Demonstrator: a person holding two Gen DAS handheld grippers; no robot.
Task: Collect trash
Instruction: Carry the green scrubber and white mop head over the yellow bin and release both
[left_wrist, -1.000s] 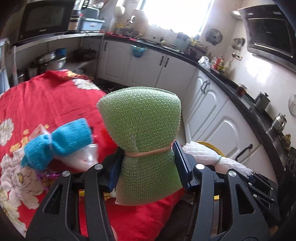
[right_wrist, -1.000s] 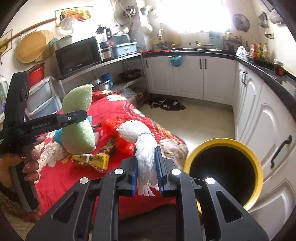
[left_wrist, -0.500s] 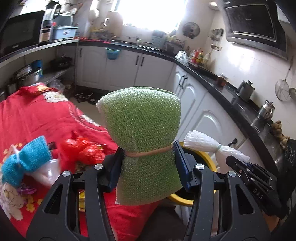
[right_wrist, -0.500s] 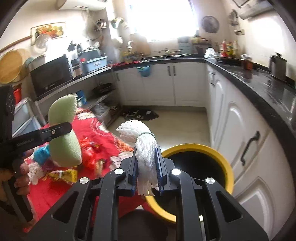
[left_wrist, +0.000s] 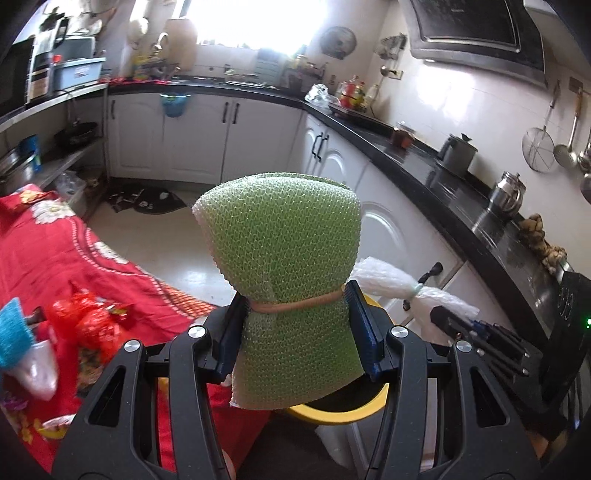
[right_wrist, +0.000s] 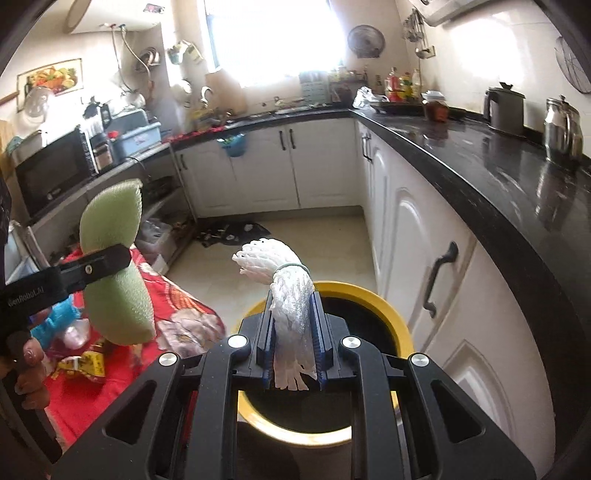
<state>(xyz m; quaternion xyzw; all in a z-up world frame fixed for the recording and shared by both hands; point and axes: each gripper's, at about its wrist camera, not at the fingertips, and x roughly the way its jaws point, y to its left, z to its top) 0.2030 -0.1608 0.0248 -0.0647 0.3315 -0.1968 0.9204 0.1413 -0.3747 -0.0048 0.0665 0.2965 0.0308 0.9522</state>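
**A:** So what do the handheld rigs look like up close?

**B:** Both are matte black plastic. The left tool (left_wrist: 295, 332) has two chunky arms with triangular cutouts, round silver screws at the joints, and dark blue ribbed pads on the fingers (left_wrist: 364, 332).

**A:** Right one the same?

**B:** Pretty much. The right tool (right_wrist: 293, 339) has the same silver screws and blue ribbed pads. From its camera, the left tool's side shows white lettering, too blurry to read for sure, and the hand (right_wrist: 26, 369) gripping its handle has glossy nails.
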